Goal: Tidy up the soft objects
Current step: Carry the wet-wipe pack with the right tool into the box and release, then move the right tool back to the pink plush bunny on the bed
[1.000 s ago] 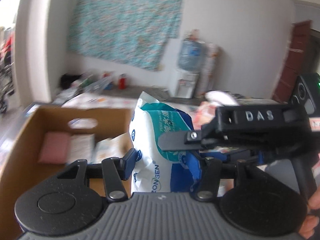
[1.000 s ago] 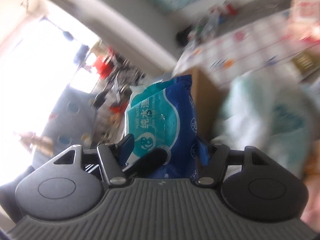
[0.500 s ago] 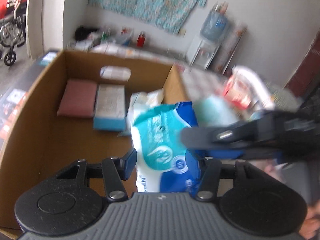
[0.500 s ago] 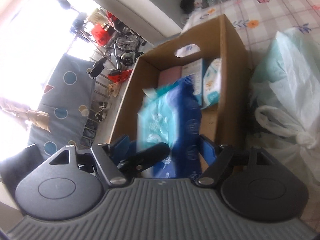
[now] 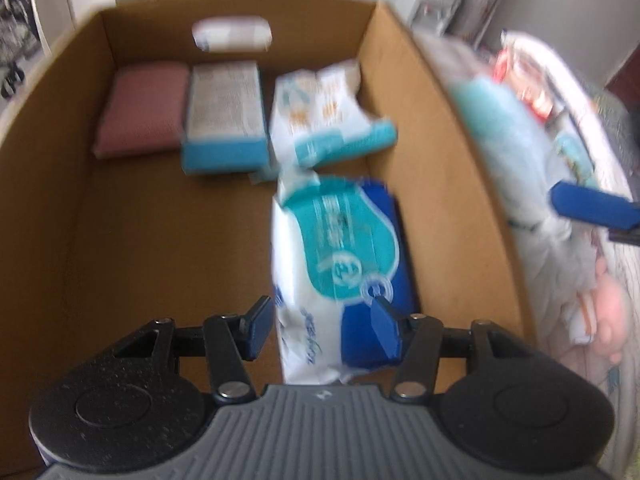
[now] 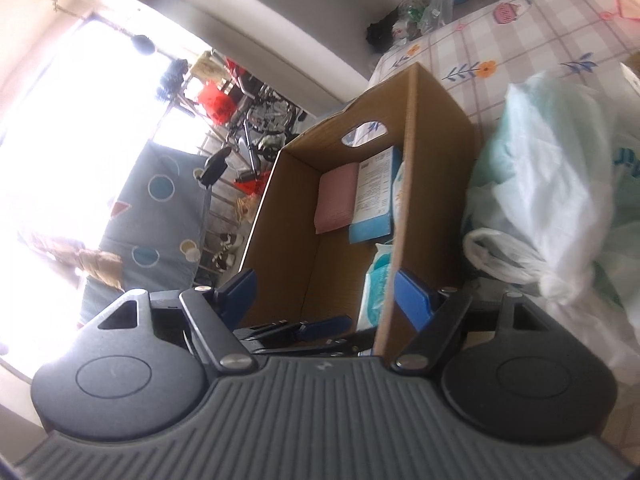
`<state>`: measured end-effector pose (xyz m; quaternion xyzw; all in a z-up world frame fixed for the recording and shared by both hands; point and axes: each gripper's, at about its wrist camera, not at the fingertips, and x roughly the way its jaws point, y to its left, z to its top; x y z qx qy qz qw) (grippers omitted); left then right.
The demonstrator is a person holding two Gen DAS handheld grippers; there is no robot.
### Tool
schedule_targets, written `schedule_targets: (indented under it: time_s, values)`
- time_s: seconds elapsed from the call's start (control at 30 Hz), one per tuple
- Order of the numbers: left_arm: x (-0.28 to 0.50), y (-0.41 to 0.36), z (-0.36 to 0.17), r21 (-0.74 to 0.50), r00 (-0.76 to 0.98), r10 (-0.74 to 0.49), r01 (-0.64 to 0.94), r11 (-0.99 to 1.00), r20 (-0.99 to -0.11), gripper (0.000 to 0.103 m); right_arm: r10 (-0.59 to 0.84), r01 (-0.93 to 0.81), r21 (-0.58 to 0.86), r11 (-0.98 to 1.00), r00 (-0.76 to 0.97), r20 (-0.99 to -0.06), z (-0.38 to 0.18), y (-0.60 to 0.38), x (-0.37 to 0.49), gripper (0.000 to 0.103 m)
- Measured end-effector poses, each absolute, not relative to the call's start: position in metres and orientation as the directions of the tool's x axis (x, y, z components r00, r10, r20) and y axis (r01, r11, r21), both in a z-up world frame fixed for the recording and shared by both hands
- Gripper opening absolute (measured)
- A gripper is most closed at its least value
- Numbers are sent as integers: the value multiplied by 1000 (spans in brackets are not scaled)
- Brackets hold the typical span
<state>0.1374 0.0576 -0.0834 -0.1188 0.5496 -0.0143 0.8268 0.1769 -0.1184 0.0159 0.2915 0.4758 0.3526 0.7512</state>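
Checked floral cloth (image 6: 520, 36) covers the surface beyond the right tool, with a bright window and parked bicycles off to its left. Cardboard box (image 5: 420, 128) sits open-topped below both tools; a hand-hole shows in its far wall.

Left tool (image 5: 322, 326): fingers spread, blue pads either side of the wet-wipes pack (image 5: 340, 256). Right pad appears to touch the pack's blue edge; left pad stands just beside its white side, with a thin gap. View is blurred, so I cannot tell whether the pack is gripped. Pack lies on the box floor directly ahead of this tool, close against the box wall on the tool's right.

Further ahead of the left tool, along the far wall, three items in a row: pink cloth pad (image 5: 144, 108) to the left, blue-edged carton (image 5: 224, 120) in the middle, white and teal soft pack (image 5: 324, 116) to the right, its near end tilted toward the wipes pack.

Right tool (image 6: 324, 294): fingers wide apart, nothing between them but air and the box's near wall edge. It hangs above that wall, outside the box. One blue finger of the left tool shows just below it inside the box.

White plastic bags (image 6: 560, 184) lie heaped to the right of the right tool, touching the outer box wall.
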Motion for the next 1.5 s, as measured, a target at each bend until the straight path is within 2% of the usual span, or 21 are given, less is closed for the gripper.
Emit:
schedule_targets:
  time_s: [0.03, 0.1, 0.37, 0.77, 0.9, 1.03, 1.17, 1.27, 1.33, 1.5]
  values:
    - [141, 58, -87, -232, 375, -175, -110, 967, -910, 60, 808, -245, 778, 578, 304, -505, 14, -123, 176, 76]
    - [145, 56, -90, -233, 366, -176, -118, 965, -914, 62, 806, -233, 782, 578, 316, -501, 11, -129, 175, 76]
    - [163, 55, -89, -230, 374, -149, -182, 956, -915, 58, 791, -198, 785, 586, 349, -502, -4, -150, 171, 76]
    - [176, 60, -95, -260, 429, -144, -226, 939, -892, 60, 789, -112, 826, 552, 390, -475, -35, -178, 154, 76]
    - [170, 52, -84, -181, 459, -65, -215, 960, -886, 69, 780, -95, 827, 554, 407, -476, -37, -187, 150, 76]
    - [157, 52, -64, -150, 519, -25, -201, 968, -854, 77, 762, -101, 817, 568, 438, -477, -31, -198, 143, 77]
    - [135, 55, -40, -161, 585, 0, -224, 961, -811, 77, 725, -112, 792, 600, 495, -479, -18, -217, 133, 78]
    - [111, 51, -14, -172, 681, 26, -222, 960, -732, 77, 674, -118, 759, 641, 560, -482, -3, -237, 122, 79]
    - [99, 43, 0, -202, 728, -6, -183, 962, -685, 78, 618, -113, 720, 685, 613, -492, 6, -252, 112, 80]
    - [85, -4, 22, -286, 786, -197, 27, 958, -586, 78, 468, -46, 625, 779, 705, -532, 17, -289, 88, 81]
